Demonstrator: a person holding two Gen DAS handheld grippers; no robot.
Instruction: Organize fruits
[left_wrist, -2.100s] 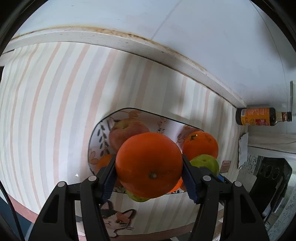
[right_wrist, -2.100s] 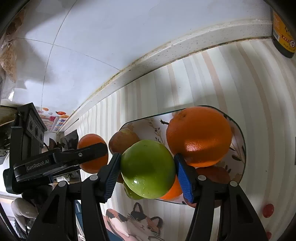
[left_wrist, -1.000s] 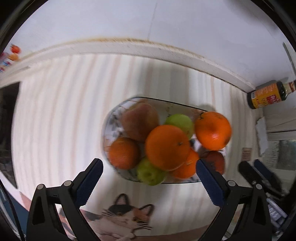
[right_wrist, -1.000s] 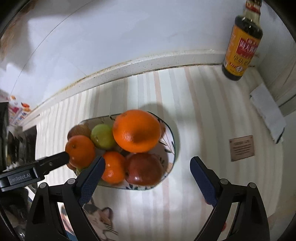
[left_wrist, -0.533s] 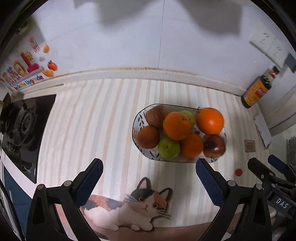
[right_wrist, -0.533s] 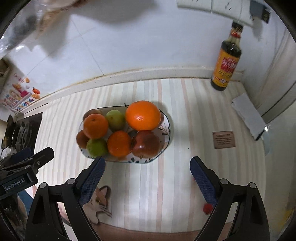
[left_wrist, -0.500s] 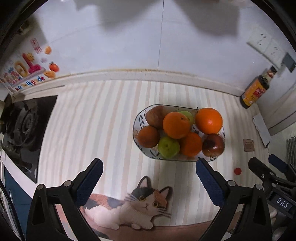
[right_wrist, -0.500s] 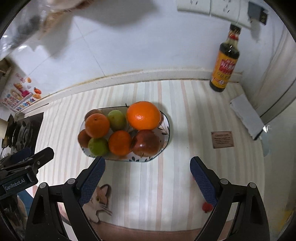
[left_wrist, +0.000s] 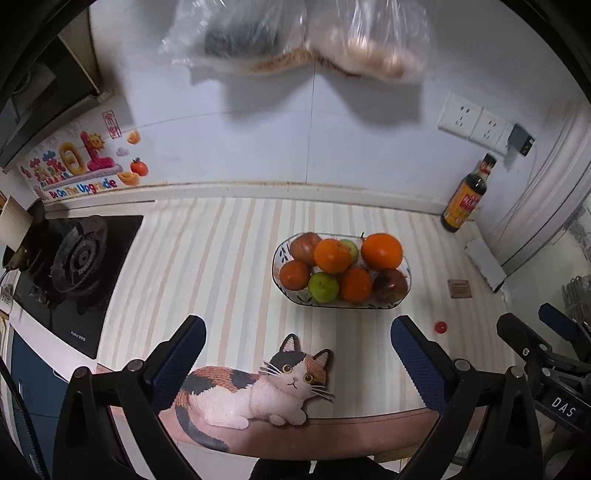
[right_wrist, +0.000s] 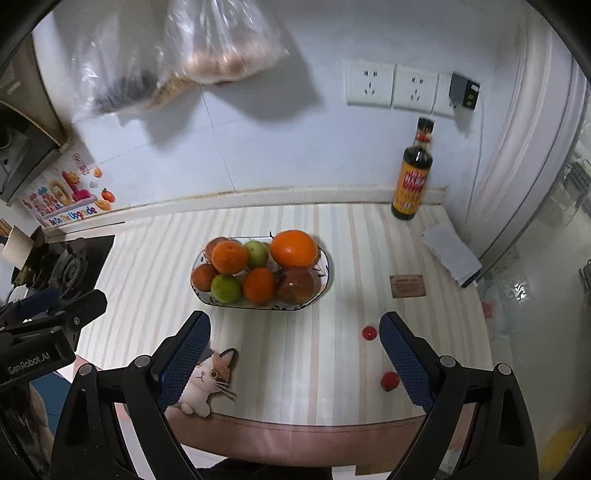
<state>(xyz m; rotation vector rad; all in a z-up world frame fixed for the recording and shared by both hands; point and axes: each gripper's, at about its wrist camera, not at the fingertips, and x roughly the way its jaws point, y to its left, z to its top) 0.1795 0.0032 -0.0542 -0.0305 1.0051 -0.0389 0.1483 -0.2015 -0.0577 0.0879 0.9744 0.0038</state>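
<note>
A patterned oval bowl stands mid-counter, heaped with several oranges, green apples and red apples. A big orange sits at its right end, a green apple at the front. My left gripper is open and empty, held back above the counter's front edge. My right gripper is also open and empty, held back in front of the bowl. Each gripper shows at the edge of the other's view.
A cat-shaped mat lies at the front edge. A soy sauce bottle stands at the back right wall. A gas stove is left. Small red caps lie on the striped counter. Plastic bags hang above.
Both grippers let go of their fruit, an orange and a green apple, into the bowl, opened wide and drew back and up from it.
</note>
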